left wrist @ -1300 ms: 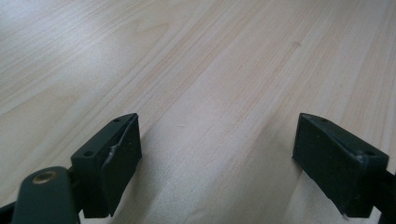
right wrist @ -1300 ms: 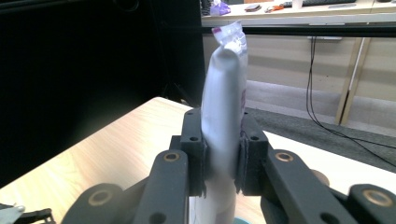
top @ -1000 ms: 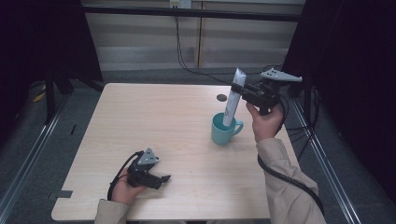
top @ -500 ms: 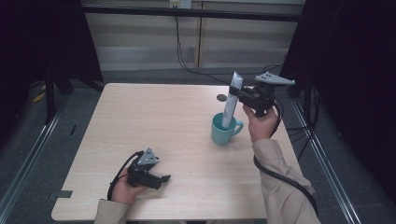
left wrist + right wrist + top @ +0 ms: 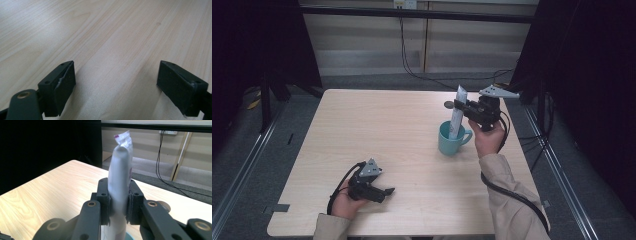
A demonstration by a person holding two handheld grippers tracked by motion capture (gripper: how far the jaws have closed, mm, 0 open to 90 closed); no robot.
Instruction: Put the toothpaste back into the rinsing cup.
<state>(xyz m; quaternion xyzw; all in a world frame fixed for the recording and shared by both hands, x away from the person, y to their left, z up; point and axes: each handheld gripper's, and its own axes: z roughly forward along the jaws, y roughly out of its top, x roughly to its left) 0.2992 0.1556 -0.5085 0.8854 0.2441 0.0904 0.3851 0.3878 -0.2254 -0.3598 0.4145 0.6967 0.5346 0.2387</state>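
One worktop (image 5: 377, 130) of pale wood carries the scene, and on it stands one teal mug (image 5: 451, 140), near the right edge and roughly midway between the far and near edges, its handle turned toward the right edge. One white tube (image 5: 457, 114) with a crimped top stands nearly upright, its lower end down inside the mug and its top leaning slightly toward the far edge.

There are two grippers. The right gripper (image 5: 460, 106) is held above and just to the right of the mug, its jaws clamped on the tube about halfway up; in the right gripper view the two black jaws press against both sides of the tube (image 5: 121, 182), with a sliver of the mug's rim (image 5: 131, 236) visible below. Whether the tube's foot touches the mug's bottom cannot be told.

The left gripper (image 5: 386, 192) rests low by the near edge, toward the left corner, well apart from the mug. Its jaws stand wide apart with nothing between them, bare wood (image 5: 117, 57) showing in the gap in the left gripper view.

One small round dark thing (image 5: 448, 105), perhaps a cap, lies on the worktop just beyond the mug toward the far edge.
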